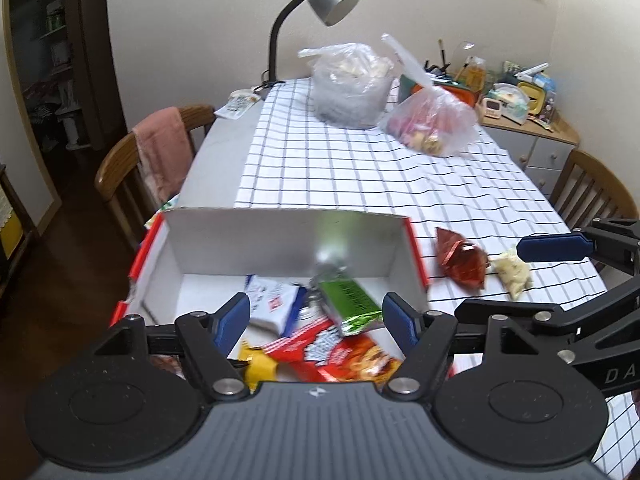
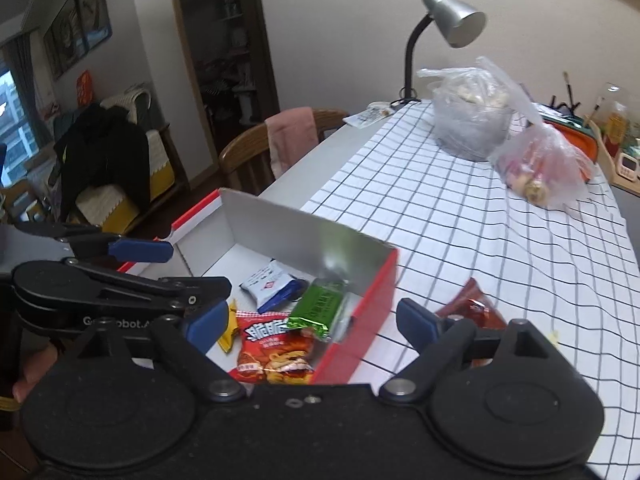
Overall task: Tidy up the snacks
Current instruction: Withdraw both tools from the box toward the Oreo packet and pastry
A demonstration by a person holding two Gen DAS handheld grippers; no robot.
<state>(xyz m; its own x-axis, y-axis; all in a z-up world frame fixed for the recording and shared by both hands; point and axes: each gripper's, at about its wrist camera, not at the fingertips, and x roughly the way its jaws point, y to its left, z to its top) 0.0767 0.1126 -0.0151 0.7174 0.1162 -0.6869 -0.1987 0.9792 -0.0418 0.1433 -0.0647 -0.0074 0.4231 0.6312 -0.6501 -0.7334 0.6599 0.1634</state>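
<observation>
A red box with white inside (image 1: 280, 240) (image 2: 372, 292) sits at the near edge of the table. In it lie a green snack pack (image 1: 352, 300) (image 2: 316, 310), blurred and tilted, a white-blue pack (image 1: 272, 300) (image 2: 268, 284), a red chips bag (image 1: 344, 354) (image 2: 272, 352) and a yellow pack (image 1: 260, 368) (image 2: 228, 330). My left gripper (image 1: 316, 318) is open above the box, holding nothing. My right gripper (image 2: 310, 322) is open over the box's right wall. On the cloth to the right lie a dark red snack bag (image 1: 460, 260) (image 2: 476, 308) and a pale snack bag (image 1: 512, 272).
A checked cloth (image 1: 360, 168) covers the table. Two plastic bags (image 1: 352, 84) (image 1: 436, 120) and a desk lamp (image 1: 320, 0) stand at the far end. Wooden chairs stand left (image 1: 120, 168) and right (image 1: 600, 192). A cluttered sideboard (image 1: 528, 120) is behind.
</observation>
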